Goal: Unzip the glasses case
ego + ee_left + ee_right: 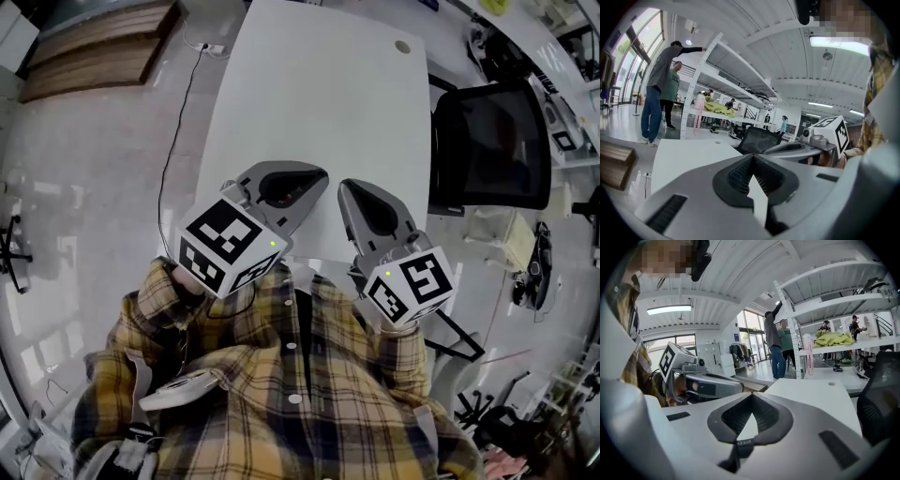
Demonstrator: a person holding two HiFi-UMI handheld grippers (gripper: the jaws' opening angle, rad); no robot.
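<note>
The head view looks down on a yellow plaid shirt (281, 394) and, beyond it, two grippers held side by side over the near edge of one white table (309, 94). The left gripper (314, 178) is at the left and the right gripper (349, 190) just right of it. Each carries one marker cube, so two cubes: the left cube (230, 246) and the right cube (412, 284). One black chair (492, 145) stands at the table's right side, and one cable (178, 122) trails across the floor at the left.

Only the gripper views show the jaws. The left gripper (752, 159) is clenched tip to tip with nothing between its jaws, and so is the right gripper (752, 397). Each also catches its neighbour from the side, which the head view cannot.

These views open onto the far room, hidden from above: a white shelf rack (731, 61) and two people (656, 93) standing beside it.

The glasses case cannot be made out in any view.
</note>
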